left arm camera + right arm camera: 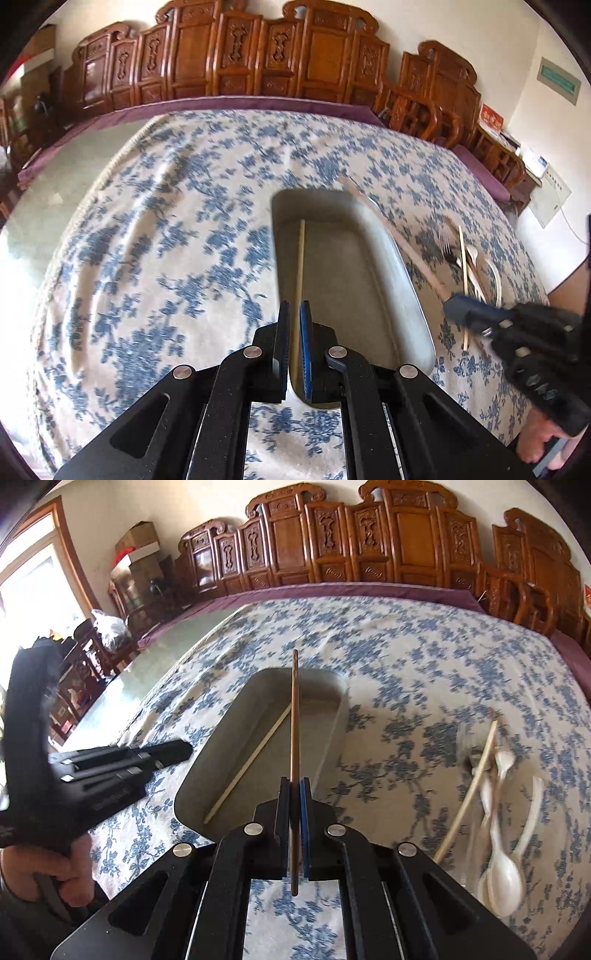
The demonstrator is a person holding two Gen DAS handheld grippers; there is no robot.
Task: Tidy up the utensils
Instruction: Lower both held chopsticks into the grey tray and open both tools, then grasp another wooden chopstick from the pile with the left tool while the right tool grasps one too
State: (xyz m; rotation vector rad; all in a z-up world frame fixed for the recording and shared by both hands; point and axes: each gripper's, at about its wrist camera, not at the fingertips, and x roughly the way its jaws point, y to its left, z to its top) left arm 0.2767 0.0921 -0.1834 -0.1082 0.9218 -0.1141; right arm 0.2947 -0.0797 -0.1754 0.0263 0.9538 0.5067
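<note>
While blur smears the spoons (498,871), right gripper (294,805) clamps a brown chopstick (294,720).

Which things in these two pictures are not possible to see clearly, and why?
- Utensil pile, right wrist view: motion blur; the fork count is unclear.
- Same pile, left wrist view: partly hidden by the right gripper.
- Tray, left wrist view: near end covered by the left gripper.
- Brown chopstick: its lower part is hidden between the fingers.

Matt metal tray (332,723), printed cloth tablecloth (424,657), wooden chopstick (294,716), glossy plastic spoons (506,871)
</note>
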